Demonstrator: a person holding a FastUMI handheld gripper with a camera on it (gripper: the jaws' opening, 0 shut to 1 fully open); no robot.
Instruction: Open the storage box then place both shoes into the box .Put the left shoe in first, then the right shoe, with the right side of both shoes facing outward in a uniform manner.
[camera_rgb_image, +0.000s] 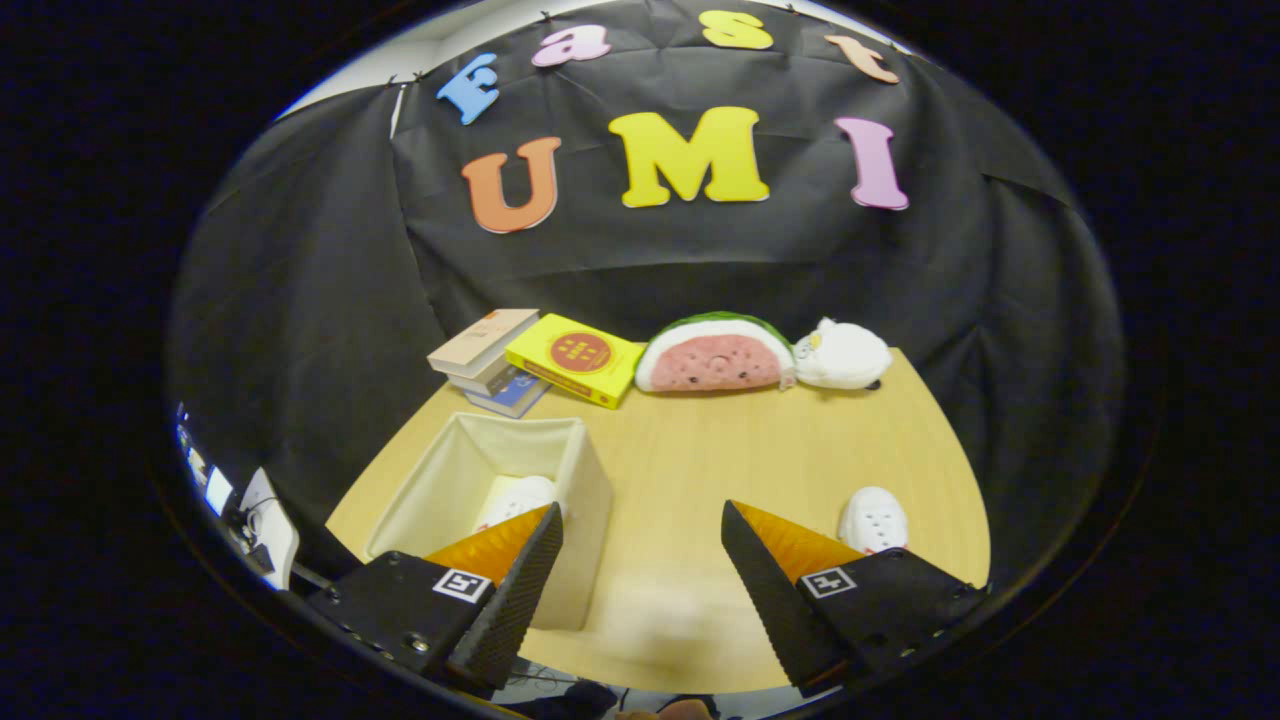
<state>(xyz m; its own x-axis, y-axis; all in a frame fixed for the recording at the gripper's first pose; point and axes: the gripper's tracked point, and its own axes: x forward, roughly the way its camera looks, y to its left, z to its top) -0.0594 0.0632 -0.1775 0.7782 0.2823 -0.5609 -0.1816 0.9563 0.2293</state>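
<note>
Cream fabric storage box sits open-topped on the wooden table, just ahead of the left finger, with one white shoe already lying inside; can't really tell which way it points. The other white shoe is on the table right beside the right finger, long axis running away from the gripper. Fingers are spread wide, holding nothing.

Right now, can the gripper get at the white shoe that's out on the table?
Probably yes. The gripper is open and holds nothing, and the white shoe lies on bare table just beyond one finger, with nothing between them.
</note>
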